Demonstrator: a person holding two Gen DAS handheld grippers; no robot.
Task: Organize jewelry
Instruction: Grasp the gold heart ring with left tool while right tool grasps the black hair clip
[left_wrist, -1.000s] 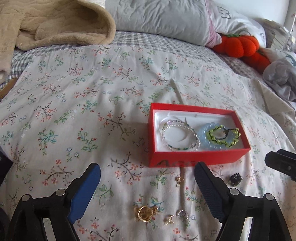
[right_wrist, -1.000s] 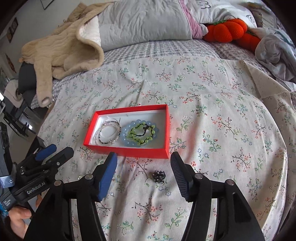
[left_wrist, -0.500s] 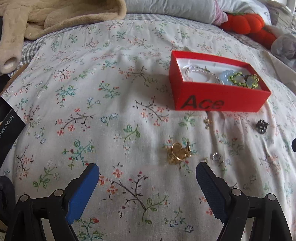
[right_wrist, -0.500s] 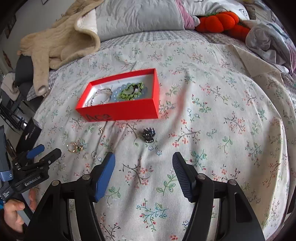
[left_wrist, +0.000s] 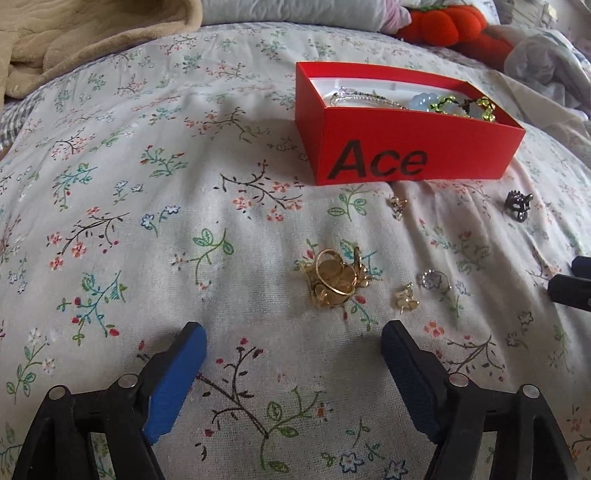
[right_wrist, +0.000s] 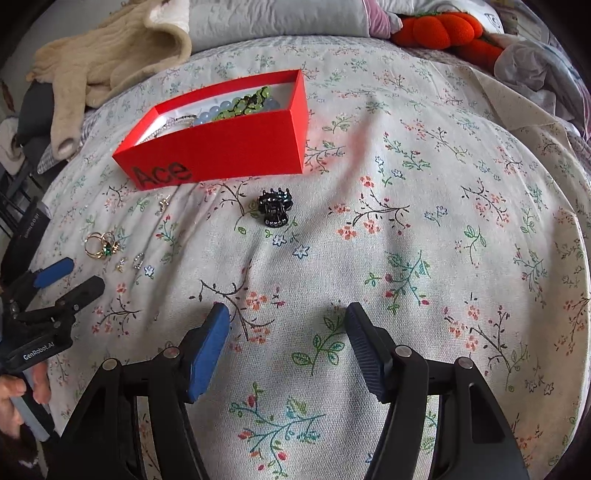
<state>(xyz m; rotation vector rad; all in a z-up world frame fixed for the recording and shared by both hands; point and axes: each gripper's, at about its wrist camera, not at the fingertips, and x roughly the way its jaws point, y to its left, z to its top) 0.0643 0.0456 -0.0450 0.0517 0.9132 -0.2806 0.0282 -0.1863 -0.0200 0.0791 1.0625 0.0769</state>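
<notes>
Both grippers had dropped low toward the bedspread (left_wrist: 155, 236), jaws wide and empty. Nearest the left gripper (left_wrist: 293, 345) lay the gold rings (left_wrist: 332, 278), light, hard, slippery; best pinched across the bands. Beyond stood the red box (left_wrist: 413, 155).

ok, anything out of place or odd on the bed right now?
Nothing damaged. Several pieces lie loose on the bedspread outside the red box: gold rings, small earrings, black hair claw. Both grippers open, holding nothing.
</notes>
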